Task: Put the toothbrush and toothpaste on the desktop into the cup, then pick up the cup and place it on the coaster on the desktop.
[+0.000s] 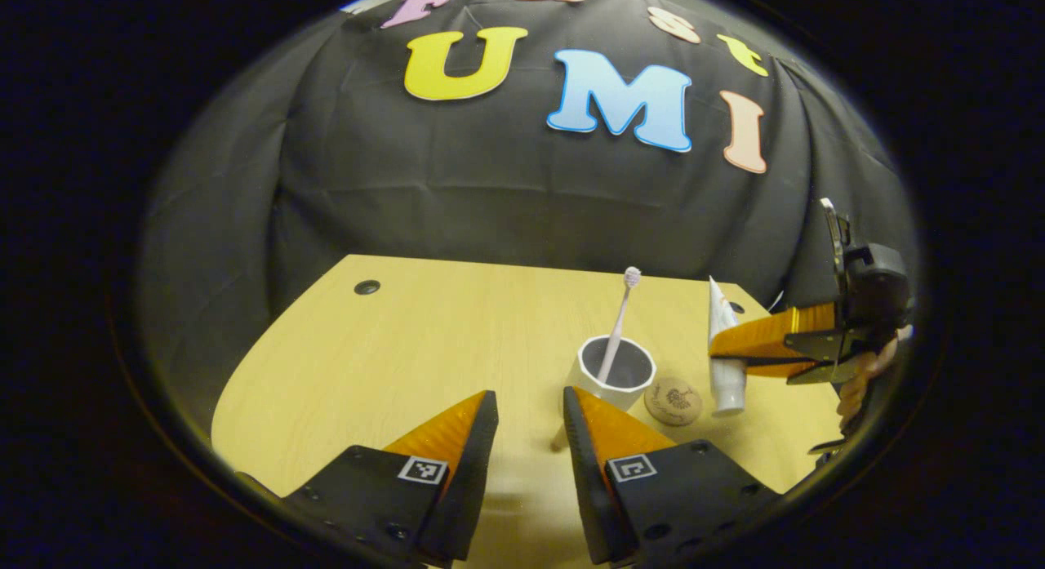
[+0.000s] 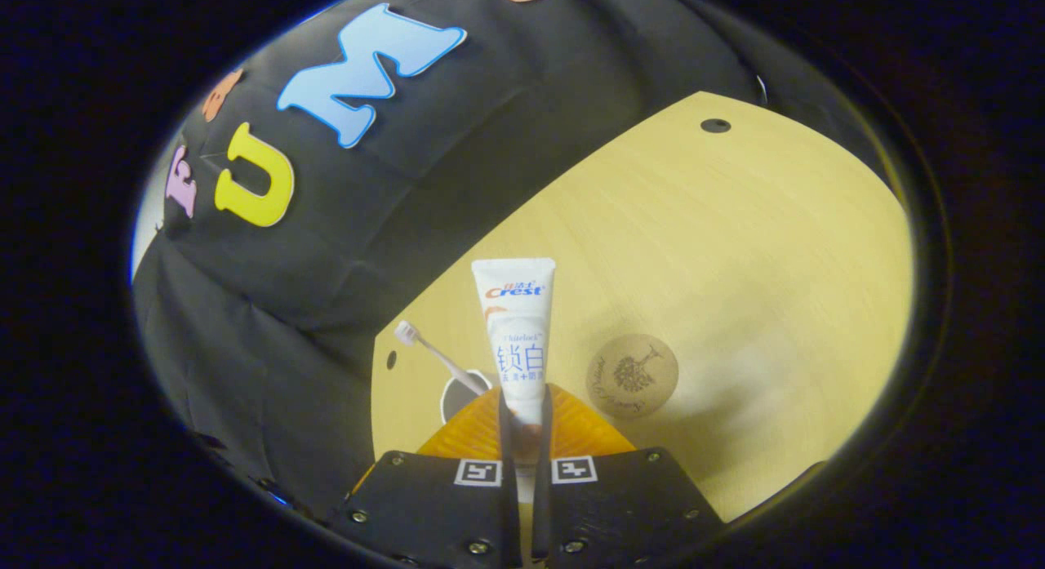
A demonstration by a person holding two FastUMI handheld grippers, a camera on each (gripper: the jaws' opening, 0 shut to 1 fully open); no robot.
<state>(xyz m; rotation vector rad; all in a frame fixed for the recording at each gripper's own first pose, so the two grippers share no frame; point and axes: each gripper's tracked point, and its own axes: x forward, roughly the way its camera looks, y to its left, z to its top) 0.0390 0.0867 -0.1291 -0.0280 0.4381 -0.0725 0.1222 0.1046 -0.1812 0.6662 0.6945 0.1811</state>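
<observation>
The toothpaste (image 2: 514, 332), a white tube with its flat crimped end pointing away from the camera, is sitting pinched between the right gripper (image 2: 522, 422)'s fingers, both pressing on its lower body. In the left gripper view the tube (image 1: 723, 365) is hanging cap-down in the air, just beside the coaster (image 1: 673, 401) and the cup (image 1: 616, 375). The cup is white with a dark inside and is standing upright on the tabletop (image 1: 392, 365); the pale toothbrush (image 1: 618, 324) is leaning in it, bristles up. The round wooden coaster (image 2: 633, 375) is lying flat with a tree mark on it, close beside the cup. The left gripper (image 1: 529, 426) is hovering with its fingers spread apart, holding nothing. Open wood is stretching to the left of the cup, as far as the rounded edge. Blue lettering is running across the tube.
</observation>
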